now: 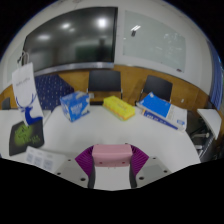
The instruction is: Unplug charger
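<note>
Jaws of the gripper point(110, 158) were closed, pad on pad, holding nothing. Beyond lay a big white table point(150, 140), a blue box point(160, 108) and a yellow box point(119, 107). No charger showed, so its direction was unknown. It was probably small, hard and light; grab its body, not the cord.

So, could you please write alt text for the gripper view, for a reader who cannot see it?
The hand-held gripper points over a white table, its pink-padded fingers close together with nothing visible between them. Beyond them lie a yellow box and blue boxes, with dark chairs and a whiteboard behind. No charger is recognisable.
</note>
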`<state>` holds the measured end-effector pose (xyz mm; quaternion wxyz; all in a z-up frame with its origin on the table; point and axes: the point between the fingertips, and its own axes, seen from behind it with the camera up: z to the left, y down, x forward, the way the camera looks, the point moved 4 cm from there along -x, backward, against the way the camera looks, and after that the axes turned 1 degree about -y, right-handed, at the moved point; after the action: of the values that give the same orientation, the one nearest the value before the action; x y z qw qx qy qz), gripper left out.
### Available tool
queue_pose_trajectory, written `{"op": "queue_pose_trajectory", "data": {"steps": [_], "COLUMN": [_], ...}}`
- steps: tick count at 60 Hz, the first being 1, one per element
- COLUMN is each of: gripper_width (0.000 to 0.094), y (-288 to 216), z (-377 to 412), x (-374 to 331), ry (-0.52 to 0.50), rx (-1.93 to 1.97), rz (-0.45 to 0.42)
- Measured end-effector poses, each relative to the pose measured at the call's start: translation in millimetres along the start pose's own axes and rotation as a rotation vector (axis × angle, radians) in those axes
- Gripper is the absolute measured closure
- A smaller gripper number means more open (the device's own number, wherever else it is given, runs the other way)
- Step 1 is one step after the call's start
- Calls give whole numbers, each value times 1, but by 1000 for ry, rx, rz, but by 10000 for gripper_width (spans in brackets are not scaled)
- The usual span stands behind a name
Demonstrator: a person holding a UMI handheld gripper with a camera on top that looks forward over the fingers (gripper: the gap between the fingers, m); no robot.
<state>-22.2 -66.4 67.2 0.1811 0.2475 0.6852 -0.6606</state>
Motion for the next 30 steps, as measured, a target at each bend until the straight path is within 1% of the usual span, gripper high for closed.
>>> {"op": "queue_pose_trajectory", "data": {"steps": [5,10,12,13,16,18,20,22,26,30], "gripper_width": [393,343,281,202,63,108,97,65,79,83], "y": [28,43,47,48,47,43,37,28,13,-2], "z": [-2,-5,-6,-7,-12,-13,-14,-14,-15,-14], "x": [21,33,36,37,36,32,24,14,-19,-66], "ry": [-20,-35,-35,-32,-26,-26,-25,-26,-39,-41], "rx": [-21,-33,-39,-42,-45,-41,-33,-22,-4,-8], "rz": [85,128,141,148,150,141,131,123,103,82]}}
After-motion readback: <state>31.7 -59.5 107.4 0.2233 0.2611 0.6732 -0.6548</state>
